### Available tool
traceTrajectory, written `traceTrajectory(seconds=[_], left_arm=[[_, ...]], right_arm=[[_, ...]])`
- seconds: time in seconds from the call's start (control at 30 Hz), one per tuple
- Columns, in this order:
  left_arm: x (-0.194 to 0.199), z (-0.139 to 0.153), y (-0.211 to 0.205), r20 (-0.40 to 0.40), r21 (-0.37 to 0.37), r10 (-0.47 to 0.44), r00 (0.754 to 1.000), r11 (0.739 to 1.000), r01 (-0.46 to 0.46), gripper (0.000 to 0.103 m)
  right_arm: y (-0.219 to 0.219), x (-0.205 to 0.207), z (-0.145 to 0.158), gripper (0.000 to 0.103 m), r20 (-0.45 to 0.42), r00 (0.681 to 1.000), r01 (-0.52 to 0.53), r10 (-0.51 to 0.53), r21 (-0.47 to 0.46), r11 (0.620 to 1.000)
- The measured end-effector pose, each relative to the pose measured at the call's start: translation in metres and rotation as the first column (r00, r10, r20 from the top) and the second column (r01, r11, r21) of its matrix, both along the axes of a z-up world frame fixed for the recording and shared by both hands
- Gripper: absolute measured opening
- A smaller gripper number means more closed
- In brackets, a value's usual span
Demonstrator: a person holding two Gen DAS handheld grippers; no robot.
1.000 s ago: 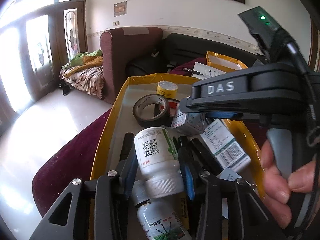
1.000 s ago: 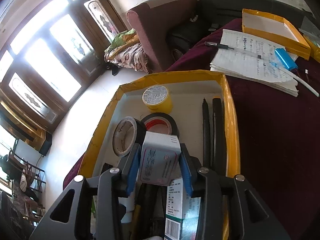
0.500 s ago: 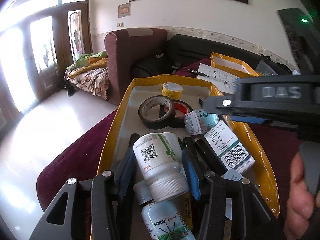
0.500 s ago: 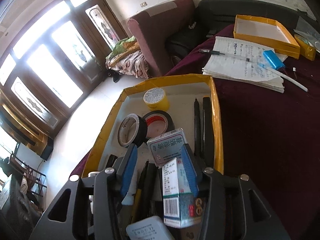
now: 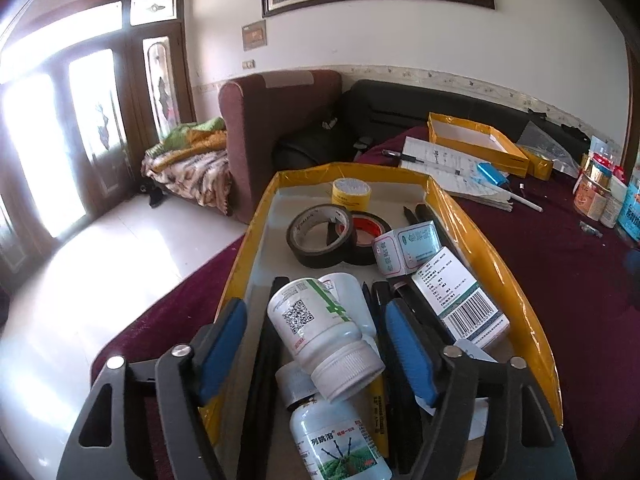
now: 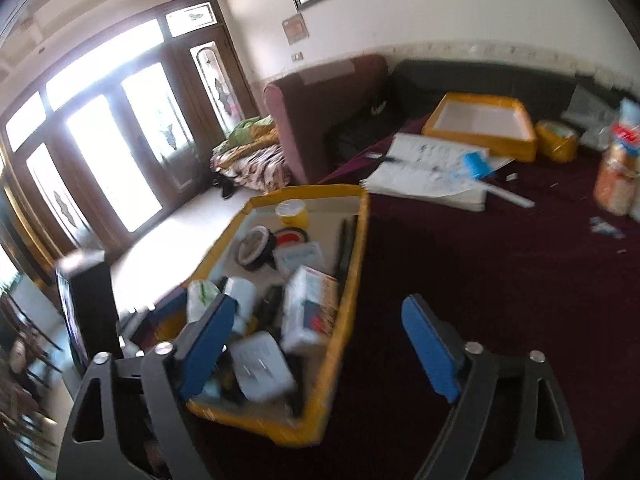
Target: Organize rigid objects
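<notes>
White bottle [image 5: 320,328] lying loose atop clutter, both grippers [image 5: 316,348] [image 6: 320,350] just spreading wide, empty; possibly rolling off.

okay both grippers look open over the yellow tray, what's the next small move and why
Probably swing the right gripper toward the loose things still out on the dark red cloth, such as the blue case on the notebook. Both jaws have just been opening: the white bottle lies free between the left gripper's pads in the yellow tray, and nothing sits between the right pads.
</notes>
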State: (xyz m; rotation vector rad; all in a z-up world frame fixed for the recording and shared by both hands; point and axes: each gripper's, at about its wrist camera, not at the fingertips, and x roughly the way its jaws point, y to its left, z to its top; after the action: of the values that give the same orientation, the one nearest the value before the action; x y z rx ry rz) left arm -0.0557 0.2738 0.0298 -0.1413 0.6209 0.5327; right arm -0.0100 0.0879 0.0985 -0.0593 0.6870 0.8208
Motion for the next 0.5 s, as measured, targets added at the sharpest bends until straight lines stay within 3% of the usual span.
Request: traceTrajectory(seconds=[0.07,0.23,0.5], left_arm=[[-0.001,0.001,-0.006,0.0,0.032,0.005,1.0,0.999,-0.005,0.091],[-0.006,0.006,-0.019,0.012,0.102,0.018,1.0,0.995,-0.019,0.097],[-0.043,0.013,-0.033,0.085,0.059,-0.026,0.996,0.998,0.021,0.097]], right_arm=[[-0.016,-0.012,-0.002,0.098,0.055,0.998,0.017,-0.017,-0.009,1.0],[-0.04,-0.031,-0.014,0.101,0.095,0.995,0.026,-0.026,-0.003,1.0],[-0.049,-0.042,-0.028,0.101,0.125,0.992,0.027,-0.031,0.033,0.999]])
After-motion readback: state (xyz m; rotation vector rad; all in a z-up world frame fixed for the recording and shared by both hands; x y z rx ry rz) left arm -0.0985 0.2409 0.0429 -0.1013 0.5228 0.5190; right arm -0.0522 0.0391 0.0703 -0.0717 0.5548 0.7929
